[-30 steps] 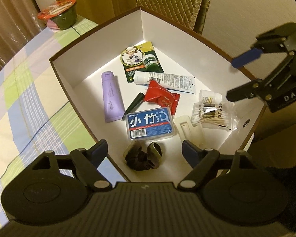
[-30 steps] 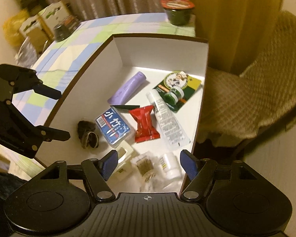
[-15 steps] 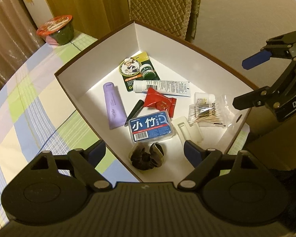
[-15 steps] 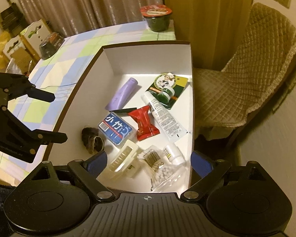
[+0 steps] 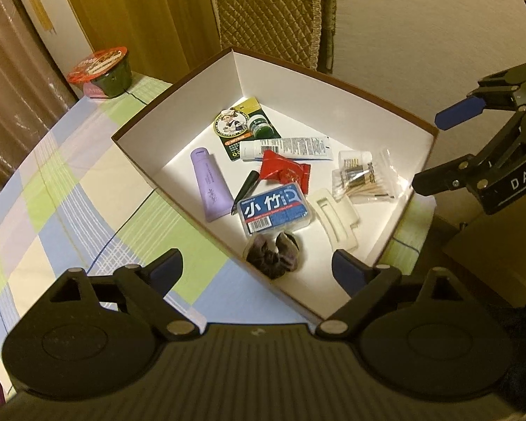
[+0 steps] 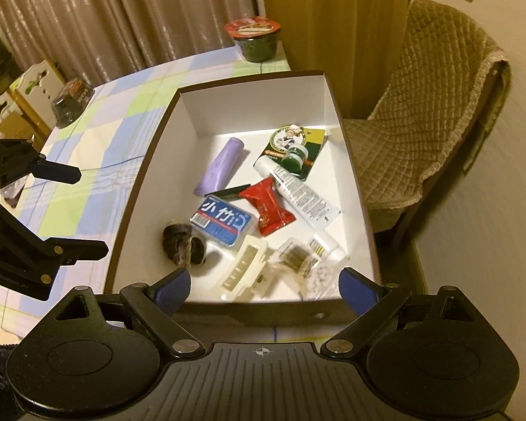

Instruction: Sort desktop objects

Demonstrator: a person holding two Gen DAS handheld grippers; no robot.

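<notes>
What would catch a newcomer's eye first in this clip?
The white box on the checked tablecloth, littered with small things: a red packet and a blue case at its middle, a purple tube further back. Both claws, left and right, hang open at its near edge, holding nothing.

In the white-walled box [image 6: 259, 112] we see a lilac tube [image 6: 222, 166] lying flat beside a black pen [image 6: 229, 190]. A red sachet [image 6: 267, 207] rests against a white tube [image 6: 299, 193], whose cap end lies by a green carded jar [image 6: 294, 151]. Nearer us lie a blue floss case [image 6: 222, 222], a dark scrunchie [image 6: 185, 244], a cream hair clip [image 6: 243, 268] and, blurred, what may be a cotton-swab bag [image 6: 298, 263].
</notes>
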